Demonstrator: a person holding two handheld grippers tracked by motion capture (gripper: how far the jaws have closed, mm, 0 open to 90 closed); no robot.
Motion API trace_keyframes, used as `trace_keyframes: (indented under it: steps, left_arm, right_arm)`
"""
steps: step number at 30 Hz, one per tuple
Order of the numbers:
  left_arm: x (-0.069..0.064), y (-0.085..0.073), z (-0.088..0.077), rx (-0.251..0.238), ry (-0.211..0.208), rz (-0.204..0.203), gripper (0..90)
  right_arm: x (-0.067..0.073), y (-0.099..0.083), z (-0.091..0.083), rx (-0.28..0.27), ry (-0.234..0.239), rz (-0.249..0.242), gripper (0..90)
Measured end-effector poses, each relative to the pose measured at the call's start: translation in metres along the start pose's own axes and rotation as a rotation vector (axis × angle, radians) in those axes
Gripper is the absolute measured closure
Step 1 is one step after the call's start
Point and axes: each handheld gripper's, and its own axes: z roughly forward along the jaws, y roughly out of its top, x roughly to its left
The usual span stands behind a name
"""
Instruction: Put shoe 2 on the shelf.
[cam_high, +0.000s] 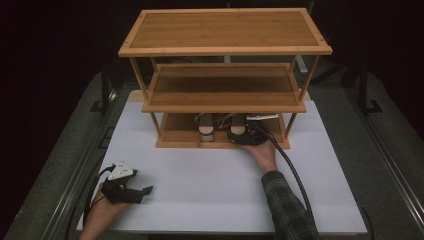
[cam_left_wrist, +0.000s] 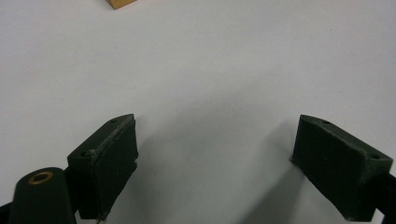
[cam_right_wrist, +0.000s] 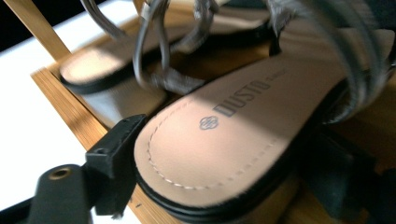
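Black jaws of the right gripper (cam_right_wrist: 205, 186) sit on both sides of a sandal (cam_right_wrist: 243, 140), right at its heel. They hug the heel and look shut on it. This sandal has a tan sole with a black edge and thin grey straps. It rests on the bottom board of a wooden rack (cam_high: 225, 50). From the high view, the right gripper (cam_high: 246, 137) reaches in under the middle board, at the front edge of the rack.

A second sandal (cam_right_wrist: 93, 70) lies just beside the first one, on the same board. Its straps come close to the held one.

To do this step well, I think the hand should keep a firm squeeze on the heel. It should move the sandal slowly and keep it low, so the straps do not catch on the board above. It should also stay off the second sandal, so that one does not get pushed.

Farther out, the left gripper (cam_high: 131, 192) rests on the white tabletop (cam_high: 210, 195), well apart from the rack. Its jaws are wide open with nothing between them.
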Motion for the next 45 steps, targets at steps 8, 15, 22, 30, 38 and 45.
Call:
trace_keyframes:
  steps: [8,15,22,30,38,45]
  left_arm:
    - [0.000,0.000,0.000,0.000,0.000,0.000,12.8]
    - [0.000,0.000,0.000,0.000,0.001,0.001,12.9]
    - [0.000,0.000,0.000,0.000,0.001,0.000,12.8]
    - [0.000,0.000,0.000,0.000,0.000,0.000,12.8]
    - [0.000,0.000,0.000,0.000,0.000,-0.001,12.8]
    - [0.000,0.000,0.000,0.000,0.000,-0.002,12.8]
  right_arm:
    - [0.003,-0.001,-0.019,0.057,-0.057,0.023,18.5]
    - [-0.003,-0.007,-0.038,0.043,0.004,-0.016,29.7]
    - [0.000,-0.010,-0.042,0.032,0.022,-0.020,41.7]
    - [-0.002,-0.008,-0.030,0.011,-0.002,-0.098,42.0]
    - [-0.003,-0.005,-0.037,-0.003,-0.016,-0.074,36.8]
    - [0.001,-0.002,-0.051,0.040,-0.051,-0.049,22.9]
